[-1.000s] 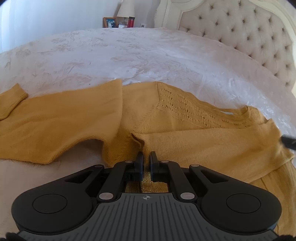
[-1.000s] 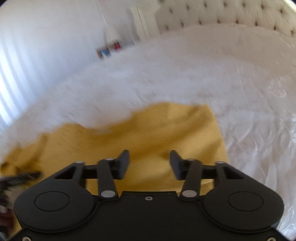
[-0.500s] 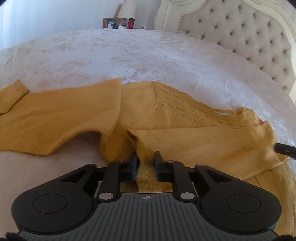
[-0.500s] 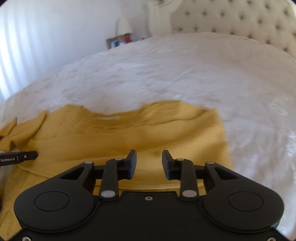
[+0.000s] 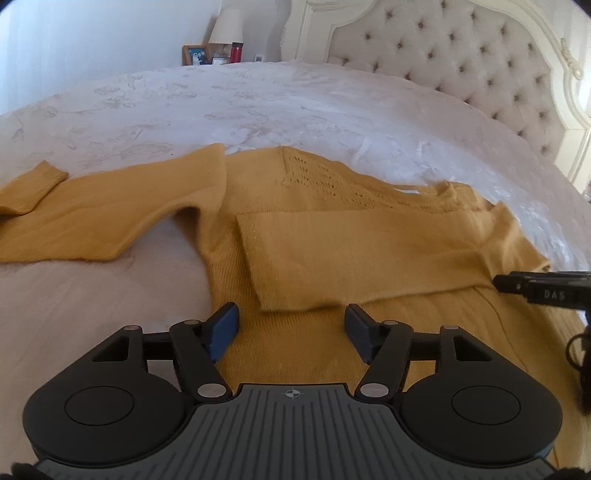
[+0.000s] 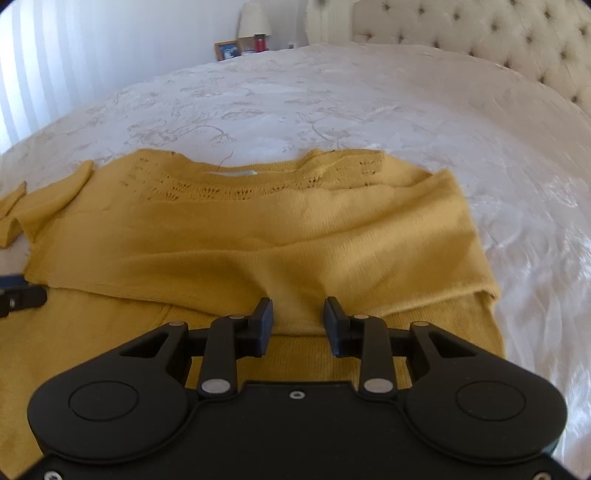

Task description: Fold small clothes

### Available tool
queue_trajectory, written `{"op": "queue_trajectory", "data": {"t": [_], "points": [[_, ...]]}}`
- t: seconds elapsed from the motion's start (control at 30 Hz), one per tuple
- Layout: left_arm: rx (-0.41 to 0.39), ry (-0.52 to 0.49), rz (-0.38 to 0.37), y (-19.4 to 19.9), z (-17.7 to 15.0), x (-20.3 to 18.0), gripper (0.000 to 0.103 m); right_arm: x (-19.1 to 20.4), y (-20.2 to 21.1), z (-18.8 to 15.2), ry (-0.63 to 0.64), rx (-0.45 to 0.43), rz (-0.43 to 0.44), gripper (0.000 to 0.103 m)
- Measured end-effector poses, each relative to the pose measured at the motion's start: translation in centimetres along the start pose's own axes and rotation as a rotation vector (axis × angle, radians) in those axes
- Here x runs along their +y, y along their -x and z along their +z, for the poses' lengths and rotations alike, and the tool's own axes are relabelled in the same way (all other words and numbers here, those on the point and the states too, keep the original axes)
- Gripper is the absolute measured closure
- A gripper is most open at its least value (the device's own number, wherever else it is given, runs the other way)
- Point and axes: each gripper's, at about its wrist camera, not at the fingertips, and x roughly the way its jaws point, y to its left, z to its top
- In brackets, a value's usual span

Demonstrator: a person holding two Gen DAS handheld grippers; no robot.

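Where the white floral bedspread [image 5: 258, 110] covers the bed, it fills most of both views, with a tufted cream headboard [image 5: 461, 62] rising at 1 o'clock in the left wrist view. At 12 o'clock beyond the bed stand a lamp [image 5: 226, 26], a framed photo [image 5: 195, 55] and a red container [image 5: 236, 51], against a pale curtained wall [image 6: 74, 55].

The mustard knit sweater [image 5: 332, 251] lies flat on the bedspread, just ahead of both claws. Its openwork yoke and neckline [image 6: 229, 177] face the headboard side, with a pale label showing inside the collar. One sleeve [image 6: 258, 251] is folded across the chest, its cuff end lying at 9 o'clock in the right wrist view. The other sleeve [image 5: 92, 214] stretches out over the bedspread toward 9 o'clock in the left wrist view, its cuff turned at the far end.

The left claw [image 5: 291, 328] hangs over the sweater's lower body with its jaws wide apart, gripping nothing. The right claw [image 6: 298, 325] sits over the folded sleeve's lower edge, jaws parted with cloth visible between them but not pinched. Its tip also shows at 3 o'clock in the left wrist view.
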Motion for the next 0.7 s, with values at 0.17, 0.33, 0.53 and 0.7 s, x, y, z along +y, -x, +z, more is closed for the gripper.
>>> {"op": "queue_trajectory", "data": {"t": [0.17,0.33,0.53,0.7], "points": [[-0.045,0.062,-0.007,2.0,-0.3,1.7,0.040,1.4,3.1,-1.4,-0.089,-0.077,0.058,0.040],[-0.120,0.069,0.058,4.5,0.5,4.7,0.039,3.9,4.3,-3.3,-0.104,-0.095,0.108,0.019],[-0.168,-0.048,0.194,5.5,3.5,8.1,0.034,5.5,2.7,-5.0,-0.068,-0.086,0.091,0.012],[-0.155,-0.097,0.280,4.0,6.3,11.5,0.034,6.0,2.2,-5.8,-0.015,-0.093,0.099,0.001]]}}
